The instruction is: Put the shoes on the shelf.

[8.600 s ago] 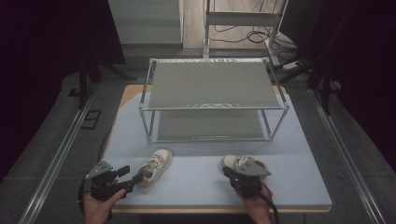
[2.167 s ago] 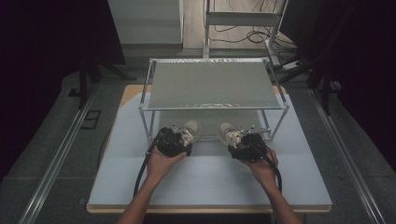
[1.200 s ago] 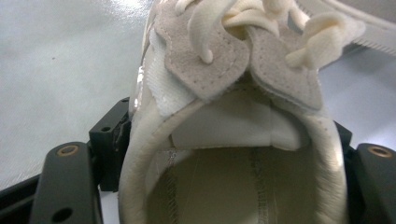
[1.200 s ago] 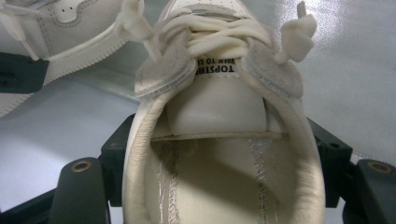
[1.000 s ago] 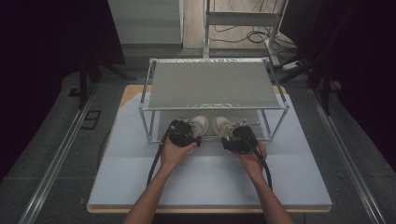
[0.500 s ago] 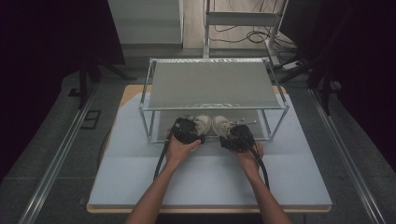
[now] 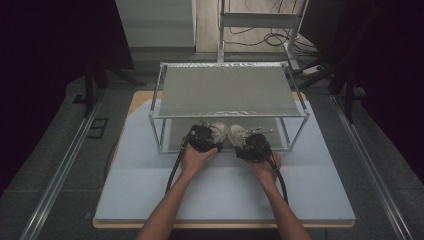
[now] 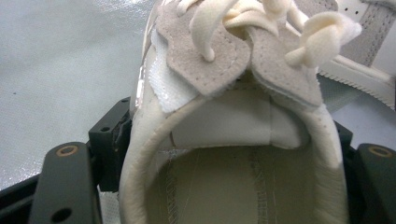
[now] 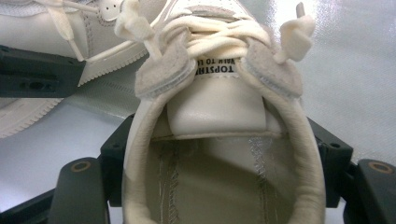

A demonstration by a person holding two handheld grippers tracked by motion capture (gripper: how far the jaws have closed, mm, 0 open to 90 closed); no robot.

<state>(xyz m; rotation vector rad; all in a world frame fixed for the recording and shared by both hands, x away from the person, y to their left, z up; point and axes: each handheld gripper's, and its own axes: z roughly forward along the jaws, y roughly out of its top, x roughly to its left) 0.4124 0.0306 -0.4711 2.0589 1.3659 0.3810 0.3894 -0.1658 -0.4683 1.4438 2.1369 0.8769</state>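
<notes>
- High view: both hands reach to the front edge of the rack [image 7: 227,92], a metal-framed shelf unit standing on the pale table [image 7: 150,200].
- Left gripper [image 7: 201,138] sits at the rack's front, left of its middle, just under the top shelf edge.
- Right gripper [image 7: 252,145] sits beside it, right of the rack's middle, with black cables running back along the forearms.
- Left shoe [image 7: 218,131] and right shoe [image 7: 236,134] lie side by side on the rack's lower level, toes pointing into the rack, the two close to touching.
- Left gripper view: the black jaws stand on either side of the left shoe's [image 8: 224,154] heel collar, pressed against its outer walls, so this gripper is clamped on that shoe. The cream laces and suede eyelet flaps lie ahead, and the other shoe's sole edge shows at upper right.
- Right gripper view: the jaws flank the right shoe's [image 9: 219,154] collar in the same way, gripping it at the heel opening. The tongue carries a printed label, and the left shoe and the other gripper's black jaw show at upper left.
- Both shoes rest on the rack's silvery lower shelf surface.
</notes>
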